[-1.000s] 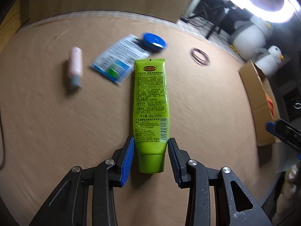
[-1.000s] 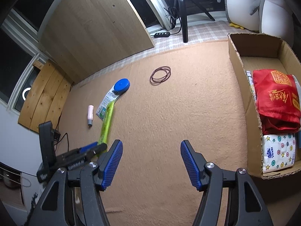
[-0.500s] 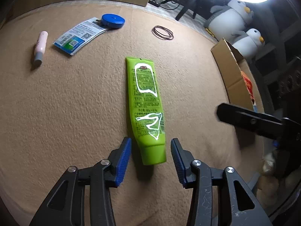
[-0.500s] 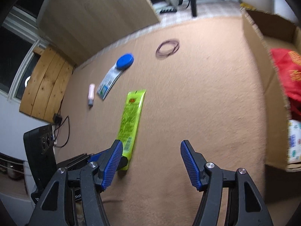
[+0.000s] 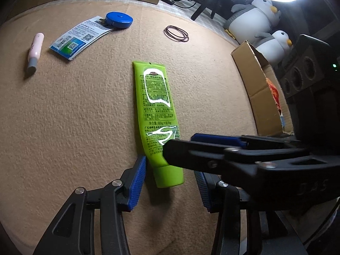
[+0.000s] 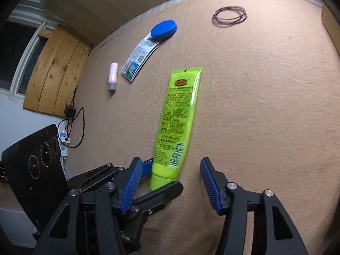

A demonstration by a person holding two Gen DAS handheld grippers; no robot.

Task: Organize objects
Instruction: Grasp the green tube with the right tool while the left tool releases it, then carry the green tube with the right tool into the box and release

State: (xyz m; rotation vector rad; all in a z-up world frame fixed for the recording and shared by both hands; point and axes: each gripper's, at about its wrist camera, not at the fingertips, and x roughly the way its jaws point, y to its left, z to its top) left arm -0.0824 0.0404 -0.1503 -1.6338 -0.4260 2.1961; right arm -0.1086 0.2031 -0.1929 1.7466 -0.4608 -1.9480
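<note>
Lying flat on the tan felt mat (image 5: 63, 114), the green tube (image 5: 156, 114) sits mid-mat, well apart from the cardboard box (image 5: 258, 89) at the right. Long axis runs away from both cameras: cap end nearest the grippers, flat crimped end pointing toward the hair ties (image 5: 176, 33) and far edge, slightly tilted in the right wrist view.

Left gripper (image 5: 170, 182) straddles the cap end, jaws apart, left pad just beside the tube shoulder, no pad seen pressing. Right gripper (image 6: 169, 182) comes in over the same end; its jaws have just been closing, with the tube's cap end roughly between them but not clamped, jaws apart.

Handling guess: light, soft plastic body that dents under squeeze, glossy so likely slippery. Cap and shoulder are the stiff part; best grip there, across the narrow width. Grabbing mid-body risks squashing contents or the tube sagging.

Other items: pink stick (image 5: 35, 51), blue round case (image 5: 119, 19), printed packet (image 5: 78, 39), all well apart from the tube.
</note>
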